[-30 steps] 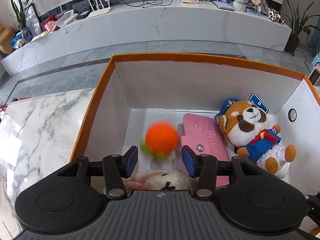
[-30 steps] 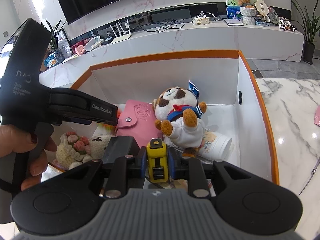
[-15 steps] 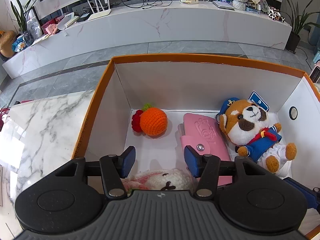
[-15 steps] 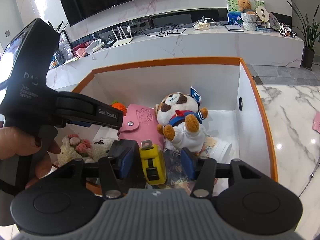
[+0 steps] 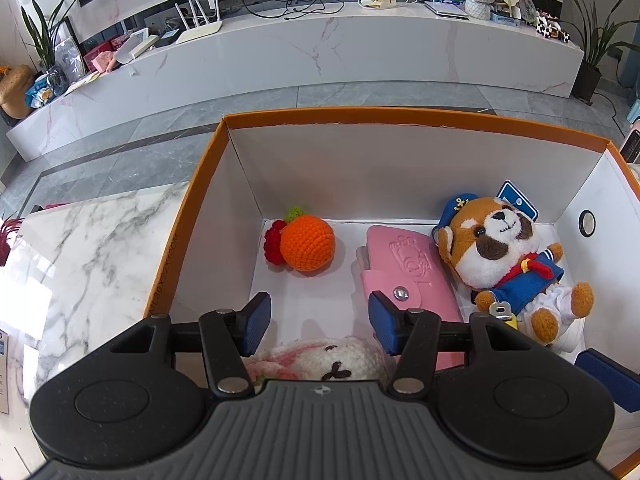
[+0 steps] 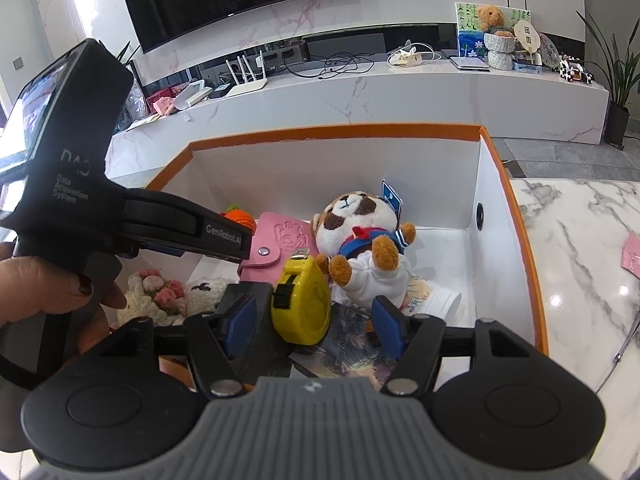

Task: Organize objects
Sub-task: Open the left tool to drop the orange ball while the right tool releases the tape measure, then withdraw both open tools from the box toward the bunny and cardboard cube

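Note:
Both grippers hang over a white box with an orange rim. My left gripper is open and empty; past it a crocheted orange lies on the box floor. The jaws of my right gripper are opening, and a yellow tape measure sits tilted between them, touching neither pad. A pink wallet, a plush dog in a sailor suit and a crocheted sheep with flowers also lie in the box.
A white paper cup and a dark printed booklet lie on the box floor near the right wall. The box stands on a marble table. A hand holds the left gripper's handle. A long marble TV bench runs behind.
The crocheted orange fell from between the left gripper's fingers and now rests on the box floor. My right gripper opened off the yellow tape measure, which tipped over sideways.

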Motion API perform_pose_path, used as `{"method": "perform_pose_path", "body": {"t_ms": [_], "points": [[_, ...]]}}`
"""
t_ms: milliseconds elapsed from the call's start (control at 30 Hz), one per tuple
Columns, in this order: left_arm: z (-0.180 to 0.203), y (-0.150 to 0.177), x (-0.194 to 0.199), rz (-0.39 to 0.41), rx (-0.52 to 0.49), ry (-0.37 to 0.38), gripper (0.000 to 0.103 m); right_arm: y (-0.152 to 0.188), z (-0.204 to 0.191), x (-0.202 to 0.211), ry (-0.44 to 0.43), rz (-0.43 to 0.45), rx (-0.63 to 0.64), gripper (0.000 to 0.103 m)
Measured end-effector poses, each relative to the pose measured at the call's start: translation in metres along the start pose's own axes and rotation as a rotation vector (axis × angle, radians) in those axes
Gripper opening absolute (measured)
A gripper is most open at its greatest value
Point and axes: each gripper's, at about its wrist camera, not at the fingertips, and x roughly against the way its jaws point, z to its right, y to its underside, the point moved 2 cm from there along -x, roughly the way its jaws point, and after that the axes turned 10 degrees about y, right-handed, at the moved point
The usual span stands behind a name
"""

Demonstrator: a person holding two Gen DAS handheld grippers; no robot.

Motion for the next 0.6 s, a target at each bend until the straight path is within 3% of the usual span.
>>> {"method": "perform_pose_path", "body": {"t_ms": [600], "points": [[0.015,0.003,0.029,0.032,-0.052,-0.009,0.063,-0.005,-0.003,0.03,0.015,0.046,0.029,0.07]]}}
